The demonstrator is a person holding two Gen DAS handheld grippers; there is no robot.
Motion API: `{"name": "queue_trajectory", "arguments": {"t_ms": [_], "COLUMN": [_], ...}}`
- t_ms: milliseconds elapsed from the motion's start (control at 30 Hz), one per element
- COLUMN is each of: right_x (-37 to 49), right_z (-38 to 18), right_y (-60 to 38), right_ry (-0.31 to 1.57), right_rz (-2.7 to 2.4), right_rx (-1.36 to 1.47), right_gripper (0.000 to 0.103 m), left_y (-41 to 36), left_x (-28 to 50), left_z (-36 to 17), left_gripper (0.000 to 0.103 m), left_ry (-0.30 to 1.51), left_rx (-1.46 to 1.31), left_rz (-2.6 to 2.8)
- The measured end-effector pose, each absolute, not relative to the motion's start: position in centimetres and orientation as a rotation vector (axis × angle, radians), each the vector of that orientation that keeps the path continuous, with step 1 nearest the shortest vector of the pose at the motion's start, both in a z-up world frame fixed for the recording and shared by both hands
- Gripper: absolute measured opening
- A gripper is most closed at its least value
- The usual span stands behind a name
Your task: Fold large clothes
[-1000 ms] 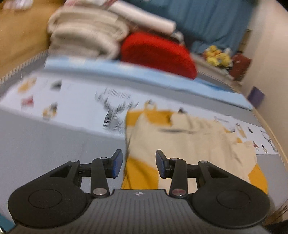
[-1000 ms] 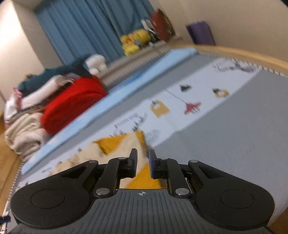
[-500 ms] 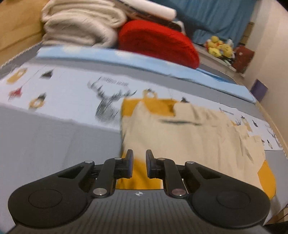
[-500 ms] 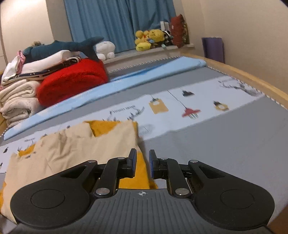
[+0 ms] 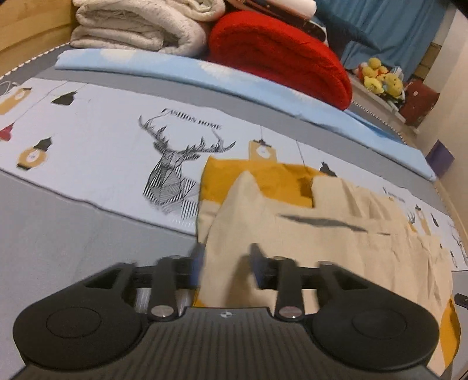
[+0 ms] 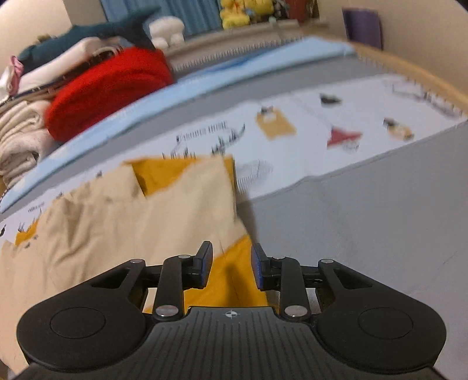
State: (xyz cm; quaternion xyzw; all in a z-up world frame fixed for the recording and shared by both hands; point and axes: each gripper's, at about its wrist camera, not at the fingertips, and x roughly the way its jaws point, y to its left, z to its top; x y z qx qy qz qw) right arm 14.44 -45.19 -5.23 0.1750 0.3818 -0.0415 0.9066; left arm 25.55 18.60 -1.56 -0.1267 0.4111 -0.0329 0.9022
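The left tool (image 5: 225, 264) hangs low over the near left corner of the cream and mustard-yellow cotton garment (image 5: 321, 233), its two blue-padded fingers (image 5: 196, 264) parted with a moderate gap; a raised ridge of the cream cloth stands between them, though blur hides whether the pads touch it; the right tool (image 6: 231, 267) sits at the garment's (image 6: 122, 210) near right corner, its fingers (image 6: 204, 266) likewise apart, with the mustard hem lying between and beneath them and no grip visible; the garment is spread mostly flat on the bed, cream side up, with mustard showing at the far collar end, along the near hem and at the side edges; its far part lies on the white printed bedsheet panel with a line-drawn deer head and hanging lanterns (image 5: 102, 137), its near part on the plain grey bed cover (image 5: 73, 228); the deer print sits just beside the garment's far left corner in the left wrist view; beyond the white panel runs a long pale blue folded sheet (image 5: 204, 79), and behind that rests a rolled bright red knitted blanket (image 5: 280, 55) next to a stack of folded cream fleece blankets (image 5: 137, 26); blue curtains (image 5: 389, 32) and yellow plush toys (image 5: 380, 81) stand at the far wall.
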Motion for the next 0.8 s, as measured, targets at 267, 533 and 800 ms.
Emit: {"name": "queue_trajectory", "arguments": {"t_ms": [267, 533, 800], "right_x": [18.7, 19.3, 18.9], "right_z": [-7.5, -5.1, 0.2], "right_y": [-44.1, -42.8, -43.6], "right_ry": [0.896, 0.790, 0.443], "right_rz": [-0.074, -0.091, -0.183], "right_rx": [0.296, 0.161, 0.240], "right_gripper": [0.036, 0.000, 0.000], "left_y": [17.4, 16.6, 16.1], "left_x": [27.6, 27.5, 28.6], "left_z": [-3.5, 0.4, 3.4], "left_gripper": [0.062, 0.001, 0.002], "left_ry": [0.919, 0.767, 0.537], "left_rx": [-0.219, -0.127, -0.163], "left_rz": [-0.082, -0.170, -0.026]}}
